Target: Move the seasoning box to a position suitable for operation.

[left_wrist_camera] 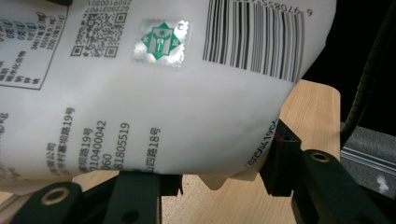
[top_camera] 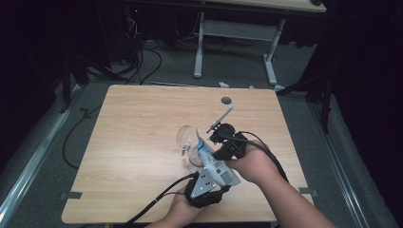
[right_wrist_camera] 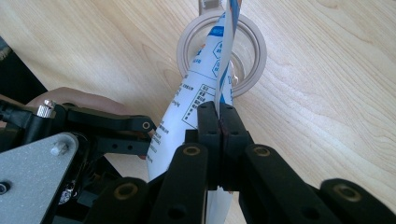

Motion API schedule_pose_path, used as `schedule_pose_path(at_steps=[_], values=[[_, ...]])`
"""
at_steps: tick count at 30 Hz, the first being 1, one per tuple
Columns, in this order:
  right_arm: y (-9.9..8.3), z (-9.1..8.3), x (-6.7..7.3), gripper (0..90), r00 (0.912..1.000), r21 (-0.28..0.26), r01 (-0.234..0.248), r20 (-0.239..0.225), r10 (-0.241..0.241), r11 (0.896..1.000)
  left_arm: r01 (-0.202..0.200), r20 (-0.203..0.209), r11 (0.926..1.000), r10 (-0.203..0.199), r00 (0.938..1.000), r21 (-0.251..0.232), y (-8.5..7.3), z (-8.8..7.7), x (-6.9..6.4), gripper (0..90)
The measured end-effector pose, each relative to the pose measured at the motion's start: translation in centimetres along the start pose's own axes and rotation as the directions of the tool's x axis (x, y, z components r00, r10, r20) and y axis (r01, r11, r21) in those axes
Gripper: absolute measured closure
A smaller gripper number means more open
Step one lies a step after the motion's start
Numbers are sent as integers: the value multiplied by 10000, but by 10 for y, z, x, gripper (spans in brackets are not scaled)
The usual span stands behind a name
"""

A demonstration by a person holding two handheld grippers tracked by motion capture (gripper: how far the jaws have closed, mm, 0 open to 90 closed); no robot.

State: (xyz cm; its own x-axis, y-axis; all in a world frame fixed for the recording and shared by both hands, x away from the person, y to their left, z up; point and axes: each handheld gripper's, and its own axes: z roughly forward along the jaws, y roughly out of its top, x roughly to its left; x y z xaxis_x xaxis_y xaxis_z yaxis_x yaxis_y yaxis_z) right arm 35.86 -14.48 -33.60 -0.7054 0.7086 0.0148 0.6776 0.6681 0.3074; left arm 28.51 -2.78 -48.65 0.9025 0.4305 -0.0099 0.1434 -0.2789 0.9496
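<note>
A white printed pouch [top_camera: 212, 160] is held tilted over the table, its upper tip leaning toward a clear glass [top_camera: 185, 138]. My left gripper [top_camera: 215, 183] is shut on the pouch's wide lower end; in the left gripper view the pouch [left_wrist_camera: 163, 93], with barcode and small print, sits between the two jaws of my left gripper [left_wrist_camera: 210, 179]. My right gripper [right_wrist_camera: 218, 117] is shut on the pouch's thin edge [right_wrist_camera: 187, 107], just above the glass's round mouth [right_wrist_camera: 254, 60]. In the high view my right gripper [top_camera: 217, 153] reaches the pouch from the right.
The wooden table [top_camera: 138, 123] has a round grey hole [top_camera: 226, 100] near its far edge. The other hand and left gripper [right_wrist_camera: 135, 135] sit low on the left in the right gripper view. Behind the table are white desk legs [top_camera: 198, 52] and floor cables [top_camera: 142, 66].
</note>
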Motion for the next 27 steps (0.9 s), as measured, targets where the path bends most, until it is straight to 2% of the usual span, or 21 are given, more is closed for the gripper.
schedule_pose_path(at_steps=[9,13,18,20,22,27], values=[[-1,-1,-1,900,9999,45,-129,11,128,9999,42,89,10000,-41,10000,-79,2,1,-1,579],[1,-2,-2,900,10000,-5,48,69,-47,10000,77,66,9999,-76,9999,-123,3,1,0,579],[2,-2,-1,900,9999,40,-73,69,73,10000,107,94,9998,-106,9999,-151,3,0,0,579],[2,-2,-2,900,9999,44,68,81,-69,10000,100,97,9998,-98,9999,-160,3,0,0,579],[2,-2,0,900,9999,77,-95,84,94,9999,100,90,9998,-98,9999,-178,3,0,0,579],[3,-3,-1,900,10000,10,28,94,-28,10000,99,70,9997,-97,9999,-210,4,-1,1,580]])
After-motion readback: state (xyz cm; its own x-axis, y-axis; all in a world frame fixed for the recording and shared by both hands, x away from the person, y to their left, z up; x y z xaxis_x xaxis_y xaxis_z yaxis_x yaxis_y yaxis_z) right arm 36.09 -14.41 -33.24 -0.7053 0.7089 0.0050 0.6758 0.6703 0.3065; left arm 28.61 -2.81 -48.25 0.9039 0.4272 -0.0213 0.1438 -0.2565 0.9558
